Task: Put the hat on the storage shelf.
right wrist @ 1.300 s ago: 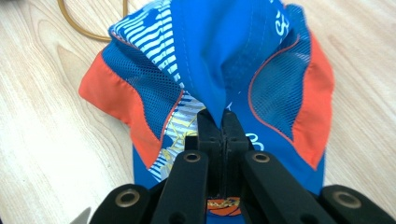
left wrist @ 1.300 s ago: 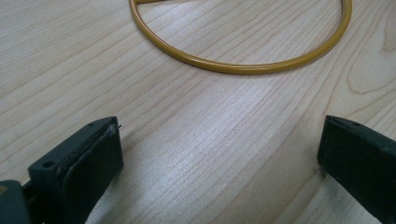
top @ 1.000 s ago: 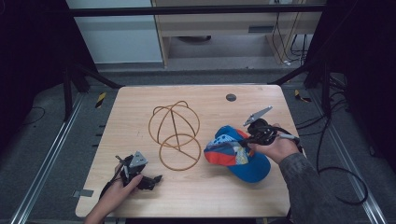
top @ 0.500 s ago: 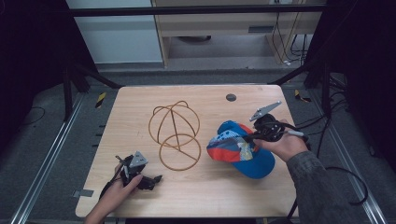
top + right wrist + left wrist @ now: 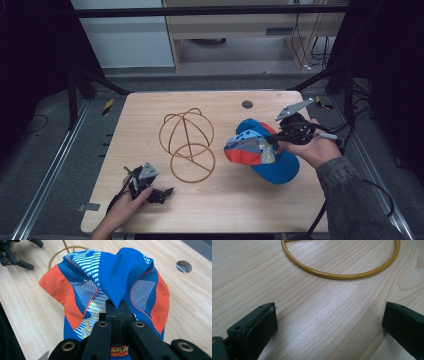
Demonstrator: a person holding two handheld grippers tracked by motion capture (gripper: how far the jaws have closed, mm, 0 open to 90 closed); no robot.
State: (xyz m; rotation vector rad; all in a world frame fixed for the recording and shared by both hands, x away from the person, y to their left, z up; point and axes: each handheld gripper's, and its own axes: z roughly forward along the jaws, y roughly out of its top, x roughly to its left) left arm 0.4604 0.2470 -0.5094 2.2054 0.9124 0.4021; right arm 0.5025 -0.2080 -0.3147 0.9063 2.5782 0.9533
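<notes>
A pale wooden surface [image 5: 220, 200] fills the middle of the high view, with a small round dark grommet hole [image 5: 247, 104] near its far edge. At centre stands a golden-yellow wire stand [image 5: 187, 142], made of curved hoops rising into a rounded cage above a flat ring base.

In the right half of the high view, the right gripper [image 5: 280, 137], held in a person's hand [image 5: 312, 150] with a grey sleeve [image 5: 350, 200] behind it, grips a blue baseball cap with orange side panels and white-striped mesh [image 5: 260, 150]. The cap is lifted and crumpled at the held end, with its lower part near or on the surface just right of the stand. In the right gripper view, the two black jaws are pressed together on a pinched fold of the cap's [image 5: 110, 285] blue fabric at centre frame; the cap's orange panels spread to either side.

At the lower left of the high view, the left gripper [image 5: 162, 192] rests low on the surface in the person's other hand [image 5: 127, 202], just below and left of the stand's ring base. In the left gripper view, its black jaws stand wide apart at the bottom corners with bare wood between them, and the yellow ring of the stand [image 5: 342, 276] curves across the top of the frame.
</notes>
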